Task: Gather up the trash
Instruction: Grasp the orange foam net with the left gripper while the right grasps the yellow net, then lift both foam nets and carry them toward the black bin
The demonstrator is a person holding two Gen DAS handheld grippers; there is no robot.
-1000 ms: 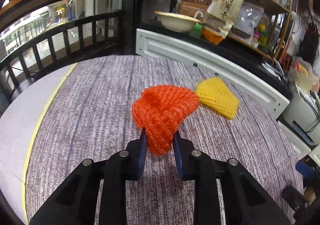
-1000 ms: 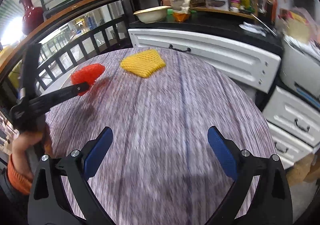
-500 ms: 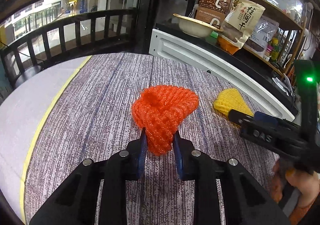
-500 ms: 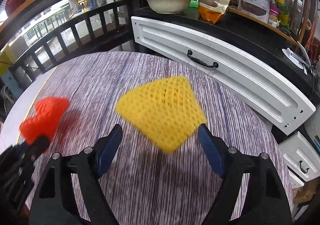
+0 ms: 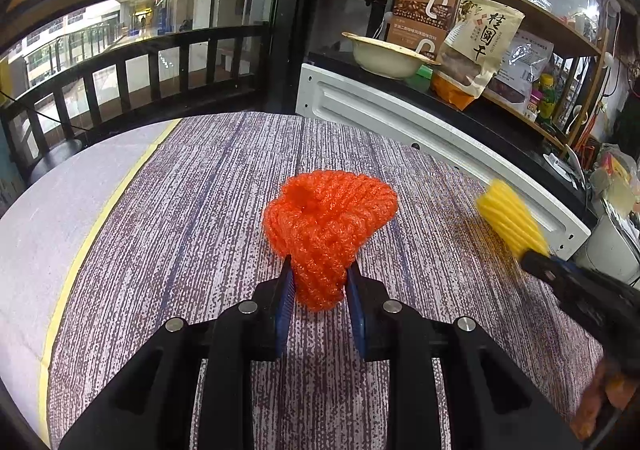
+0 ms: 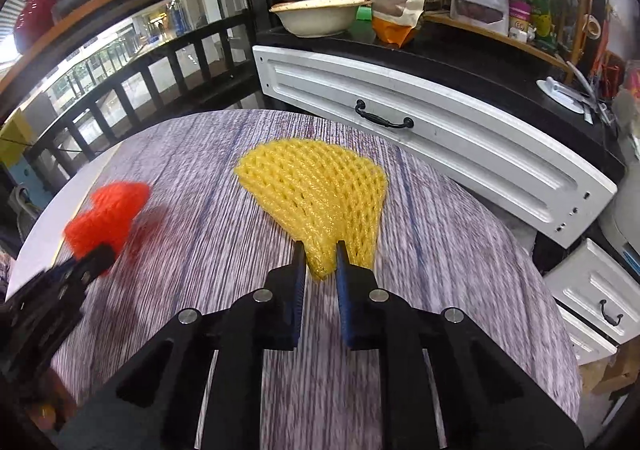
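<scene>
Pinching the orange foam net (image 5: 328, 226) at its near tip, my left tool (image 5: 320, 290) holds it fanned out toward twelve o'clock above the counter (image 5: 200, 218). My right tool (image 6: 319, 262), jaws having just closed, is clenched on the yellow foam net (image 6: 316, 190), which spreads toward twelve o'clock from its pads.

Your left gripper (image 5: 318, 282) shows matte black angular arms, each with two round silver screw heads, and its fingers (image 5: 283, 300) carry ribbed blue pads on their inner faces. Your right gripper (image 6: 319, 270) is built the same: black frame, silver screws, blue-lined fingers (image 6: 345, 292). From the left wrist view, its black body looks blurred, with something orange at your hand (image 5: 608, 398).
</scene>
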